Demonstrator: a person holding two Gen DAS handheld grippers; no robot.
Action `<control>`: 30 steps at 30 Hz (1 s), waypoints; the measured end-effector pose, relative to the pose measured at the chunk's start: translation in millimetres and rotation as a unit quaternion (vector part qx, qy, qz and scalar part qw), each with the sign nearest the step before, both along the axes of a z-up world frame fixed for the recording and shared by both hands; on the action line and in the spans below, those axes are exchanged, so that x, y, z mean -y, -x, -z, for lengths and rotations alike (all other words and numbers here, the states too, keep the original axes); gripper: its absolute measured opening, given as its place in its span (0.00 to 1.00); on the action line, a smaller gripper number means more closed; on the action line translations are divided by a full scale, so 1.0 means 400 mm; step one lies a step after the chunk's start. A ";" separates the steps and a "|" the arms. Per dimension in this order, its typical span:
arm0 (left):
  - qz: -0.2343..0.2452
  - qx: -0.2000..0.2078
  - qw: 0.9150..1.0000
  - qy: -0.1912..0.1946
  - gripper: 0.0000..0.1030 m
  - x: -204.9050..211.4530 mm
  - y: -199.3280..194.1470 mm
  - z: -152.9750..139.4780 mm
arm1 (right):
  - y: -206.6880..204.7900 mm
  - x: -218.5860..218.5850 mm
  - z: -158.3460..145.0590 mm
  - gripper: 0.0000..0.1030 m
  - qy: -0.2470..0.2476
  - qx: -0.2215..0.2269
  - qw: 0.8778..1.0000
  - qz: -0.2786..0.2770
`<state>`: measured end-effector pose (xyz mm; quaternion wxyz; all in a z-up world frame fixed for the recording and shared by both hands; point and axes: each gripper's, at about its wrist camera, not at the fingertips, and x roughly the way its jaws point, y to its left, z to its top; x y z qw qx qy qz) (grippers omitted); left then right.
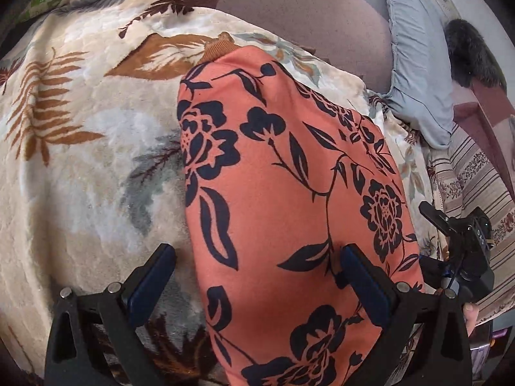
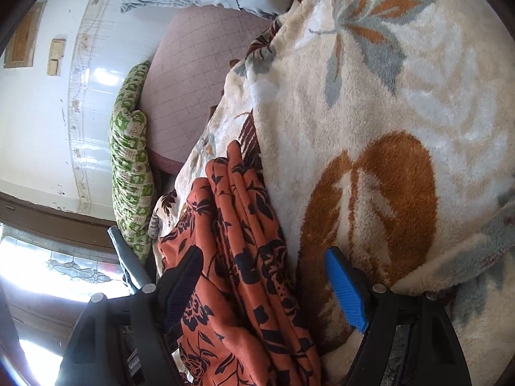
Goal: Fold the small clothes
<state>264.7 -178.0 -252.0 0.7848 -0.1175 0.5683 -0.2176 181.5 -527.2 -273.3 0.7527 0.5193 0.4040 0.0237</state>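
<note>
An orange garment (image 1: 283,193) with a dark navy flower print lies flat on a cream leaf-patterned fleece blanket (image 1: 80,160), its brown ribbed cuff (image 1: 219,46) at the far end. My left gripper (image 1: 257,257) stands open and wide over the near end. Its left finger is over the blanket and its right finger (image 1: 357,273) rests on the fabric. In the right wrist view the garment (image 2: 244,257) shows as stacked folded layers running between the fingers of my right gripper (image 2: 264,273), which is open. The right gripper (image 1: 460,244) also shows at the garment's right edge.
The blanket (image 2: 386,96) covers a bed with a mauve quilted mattress (image 1: 305,9). A blue-grey pillow (image 1: 415,64) and a dark furry item (image 1: 466,51) lie at the far right. A striped floral sheet (image 1: 476,177) is beside them. A green checked cushion (image 2: 128,167) leans by the wall.
</note>
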 end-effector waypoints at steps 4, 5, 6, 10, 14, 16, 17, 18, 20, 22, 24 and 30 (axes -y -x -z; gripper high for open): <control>0.005 -0.005 1.000 0.025 0.99 0.017 -0.016 0.008 | -0.023 -0.029 0.001 0.83 0.012 0.001 1.000 -0.019; 0.006 -0.005 1.000 0.028 0.99 0.021 -0.017 0.009 | -0.025 -0.035 0.000 0.83 0.007 0.002 1.000 -0.022; 0.006 -0.003 1.000 0.028 0.99 0.025 -0.017 0.009 | -0.026 -0.040 -0.005 0.83 0.004 0.002 1.000 -0.025; 0.008 0.007 0.999 0.034 0.99 0.030 -0.016 0.012 | -0.025 -0.074 -0.047 0.83 0.033 0.032 0.998 -0.040; 0.008 0.011 0.999 0.040 0.95 0.026 -0.014 0.016 | -0.049 -0.121 -0.010 0.83 0.072 -0.011 0.995 -0.069; 0.006 0.013 0.999 0.042 0.92 0.023 -0.015 0.014 | -0.052 -0.141 -0.021 0.82 0.072 0.007 0.994 -0.084; 0.005 0.014 0.999 0.040 0.89 0.019 -0.015 0.012 | -0.052 -0.151 -0.023 0.80 0.055 0.019 0.994 -0.093; 0.006 0.016 0.999 0.039 0.88 0.021 -0.017 0.010 | -0.053 -0.163 -0.028 0.79 0.059 0.024 0.993 -0.097; 0.008 0.019 0.999 0.037 0.84 0.023 -0.020 0.004 | -0.055 -0.190 -0.042 0.71 0.097 0.024 0.989 -0.108; 0.007 0.025 0.999 0.032 0.77 0.020 -0.020 -0.007 | -0.052 -0.204 -0.052 0.66 0.104 0.033 0.988 -0.108; 0.010 0.032 0.999 0.034 0.66 0.011 -0.019 -0.023 | -0.046 -0.209 -0.069 0.60 0.104 0.047 0.988 -0.101; 0.036 0.066 0.997 0.011 0.44 -0.004 -0.012 -0.088 | -0.035 -0.259 -0.123 0.46 0.140 0.071 0.983 -0.093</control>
